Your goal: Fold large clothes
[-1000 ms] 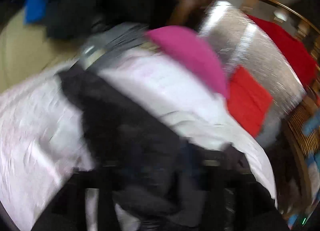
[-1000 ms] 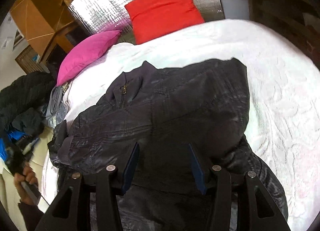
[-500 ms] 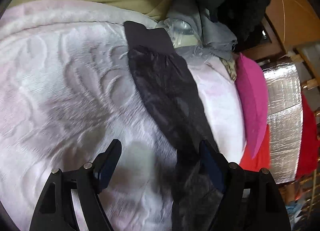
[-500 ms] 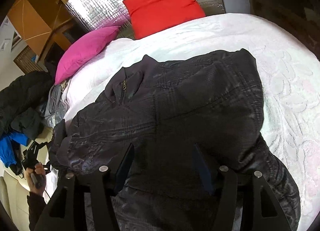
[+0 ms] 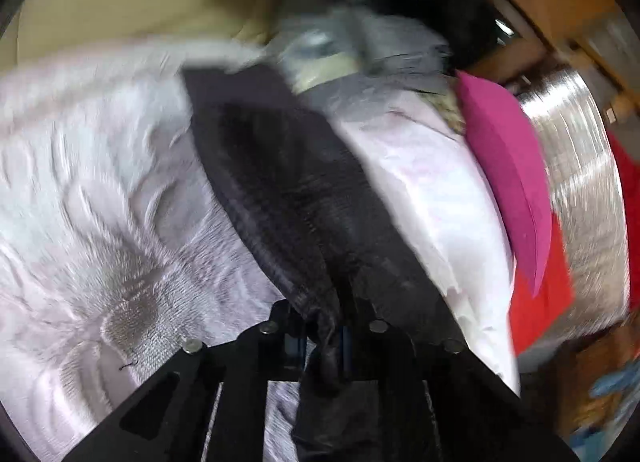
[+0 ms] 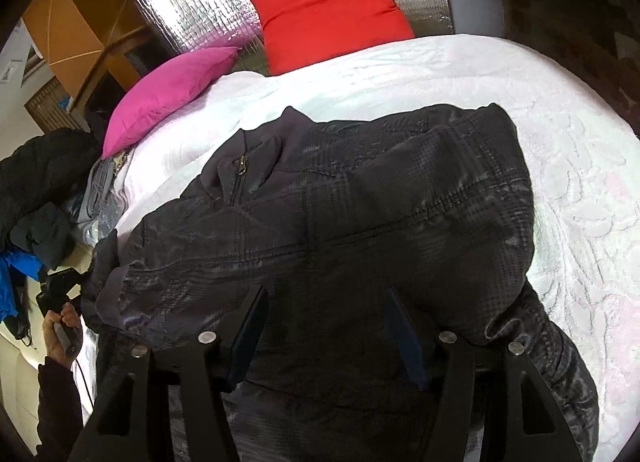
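Left claw (image 5: 326, 342) has just been closing, now pinching the soft, slippery, bulky jacket's sleeve (image 5: 288, 198); right claw (image 6: 324, 330) is hovering half-open over the jacket (image 6: 360, 214), gripping nothing.

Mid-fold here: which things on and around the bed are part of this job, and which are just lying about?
In the job:
jacket, its sleeve pinched in the left gripper
right gripper, open over the jacket
bedspread it lies on

Lying about:
pink cushion
red cushion
grey clothes
foil sheet

Dark jacket (image 6: 360, 222) on white bedspread (image 6: 560, 182)
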